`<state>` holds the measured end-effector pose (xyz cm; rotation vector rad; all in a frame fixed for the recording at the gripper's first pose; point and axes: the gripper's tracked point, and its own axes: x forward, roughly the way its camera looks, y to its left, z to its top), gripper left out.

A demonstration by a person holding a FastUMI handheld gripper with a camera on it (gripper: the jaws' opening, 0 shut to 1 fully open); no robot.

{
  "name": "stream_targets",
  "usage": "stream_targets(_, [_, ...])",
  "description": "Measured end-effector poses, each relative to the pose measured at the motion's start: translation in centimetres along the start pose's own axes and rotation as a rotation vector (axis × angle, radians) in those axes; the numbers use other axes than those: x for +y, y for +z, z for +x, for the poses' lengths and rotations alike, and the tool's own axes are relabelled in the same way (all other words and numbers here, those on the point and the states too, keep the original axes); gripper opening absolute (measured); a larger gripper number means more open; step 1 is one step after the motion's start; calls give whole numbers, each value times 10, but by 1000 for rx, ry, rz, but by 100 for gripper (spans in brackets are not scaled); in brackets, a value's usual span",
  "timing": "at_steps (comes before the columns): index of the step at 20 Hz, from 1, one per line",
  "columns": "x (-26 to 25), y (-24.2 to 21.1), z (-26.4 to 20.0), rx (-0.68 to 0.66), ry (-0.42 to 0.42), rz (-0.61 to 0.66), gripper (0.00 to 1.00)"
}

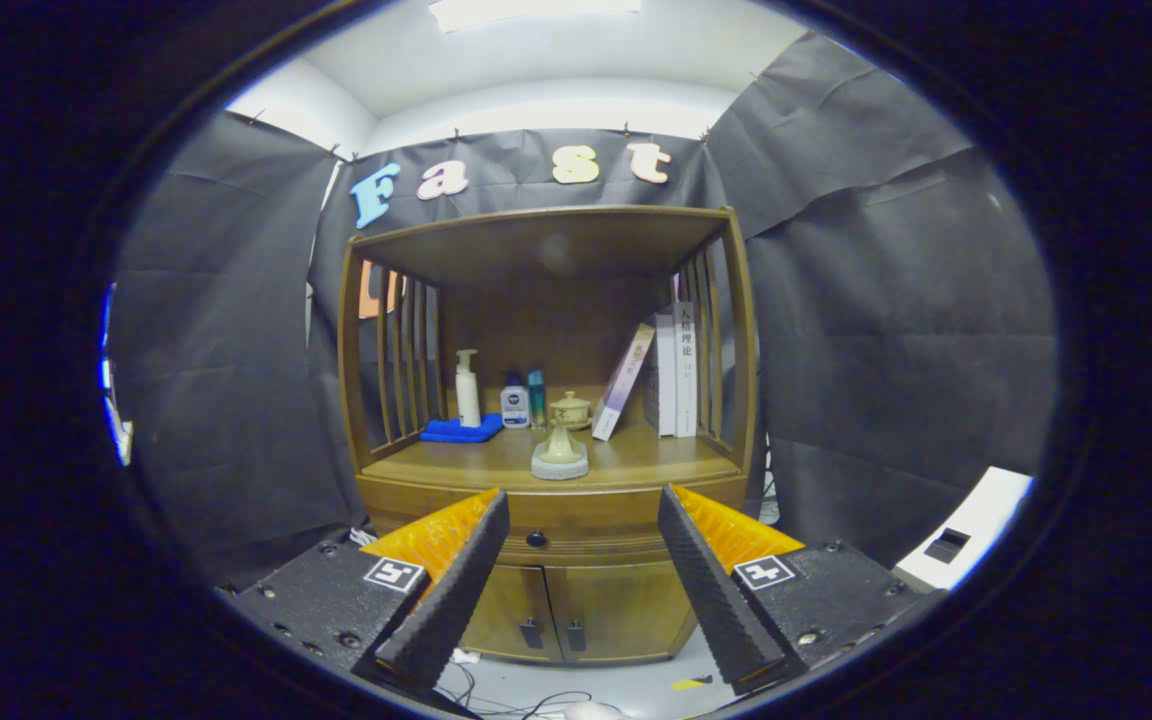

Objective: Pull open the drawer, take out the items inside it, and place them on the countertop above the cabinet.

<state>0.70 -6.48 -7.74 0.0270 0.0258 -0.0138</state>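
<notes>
A wooden cabinet stands ahead against the booth wall. Its drawer sits closed under the countertop, with a small dark knob at its middle. My gripper is open, held some way back from the cabinet, and the knob shows in the gap between the two fingers, nearer the left one. Nothing is between the fingers. What lies inside the drawer is hidden.
On the countertop stand a small ceramic piece on a grey base, a lidded cup, a pump bottle, two small bottles, a blue cloth and books. Two lower doors sit below. Cables lie on the floor.
</notes>
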Motion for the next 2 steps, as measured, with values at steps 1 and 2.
stream_targets(1, [-2, 4, -6, 3, -2, 9, 98])
stream_targets(2, [-2, 11, -11, -5, 3, 18, 98])
